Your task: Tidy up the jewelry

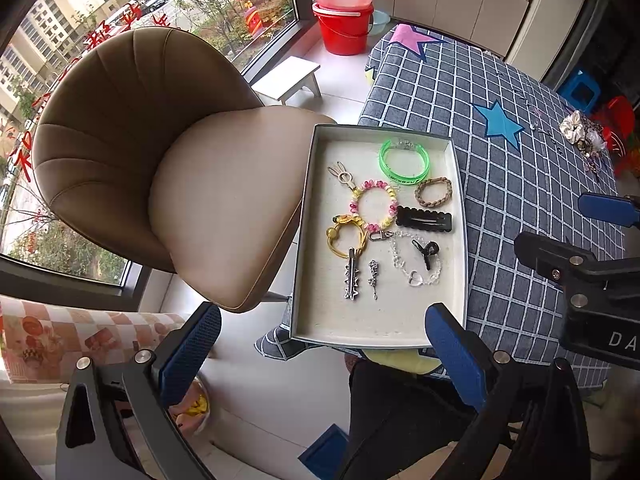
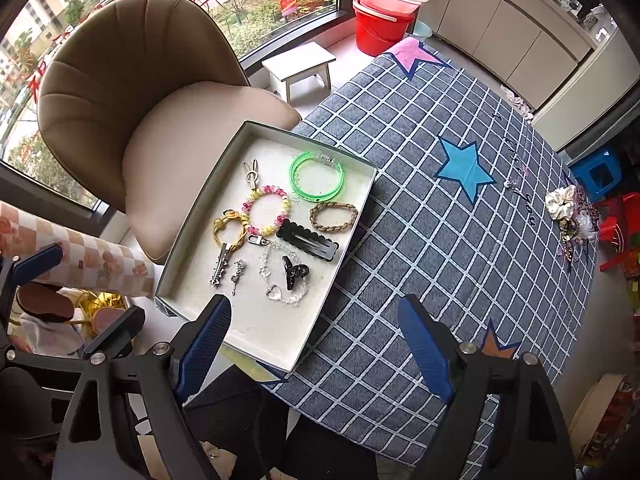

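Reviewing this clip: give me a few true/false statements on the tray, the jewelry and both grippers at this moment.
1. The green bangle lies inside the tray. True.
2. The right gripper holds the black snap clip. False: its jaws stand open and empty.
3. A pile of jewelry and scrunchies sits on the tablecloth, outside the tray. True.
4. The left gripper is shut on the tray's edge. False: it is open, holding nothing.
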{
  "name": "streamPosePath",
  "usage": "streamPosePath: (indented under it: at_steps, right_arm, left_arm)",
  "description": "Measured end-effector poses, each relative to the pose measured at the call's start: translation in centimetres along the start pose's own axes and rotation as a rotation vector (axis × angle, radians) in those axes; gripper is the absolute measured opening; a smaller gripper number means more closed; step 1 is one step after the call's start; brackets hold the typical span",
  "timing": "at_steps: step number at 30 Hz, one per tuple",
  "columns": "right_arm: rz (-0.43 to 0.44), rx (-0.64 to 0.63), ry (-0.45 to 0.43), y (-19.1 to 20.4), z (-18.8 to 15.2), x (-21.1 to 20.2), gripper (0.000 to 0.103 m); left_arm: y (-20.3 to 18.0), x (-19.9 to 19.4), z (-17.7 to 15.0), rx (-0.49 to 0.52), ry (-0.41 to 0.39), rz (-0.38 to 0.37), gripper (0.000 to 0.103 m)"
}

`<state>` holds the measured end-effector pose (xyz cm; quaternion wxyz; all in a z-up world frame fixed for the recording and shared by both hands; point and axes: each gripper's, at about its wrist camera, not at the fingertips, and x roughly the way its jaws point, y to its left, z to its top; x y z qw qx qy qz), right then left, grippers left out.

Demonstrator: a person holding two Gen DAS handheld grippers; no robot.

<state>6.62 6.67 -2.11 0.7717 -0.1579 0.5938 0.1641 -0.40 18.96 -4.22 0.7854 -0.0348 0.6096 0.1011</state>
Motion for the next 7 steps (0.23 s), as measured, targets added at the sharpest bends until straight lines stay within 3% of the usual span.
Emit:
streamPosePath:
  at_steps: [7]
  right_arm:
    - [0.004, -0.003, 0.003, 0.38, 0.18, 0.11, 0.087]
  left_arm:
    - [0.12, -0.07, 0.17, 0.007, -0.015, 0.000, 0.103]
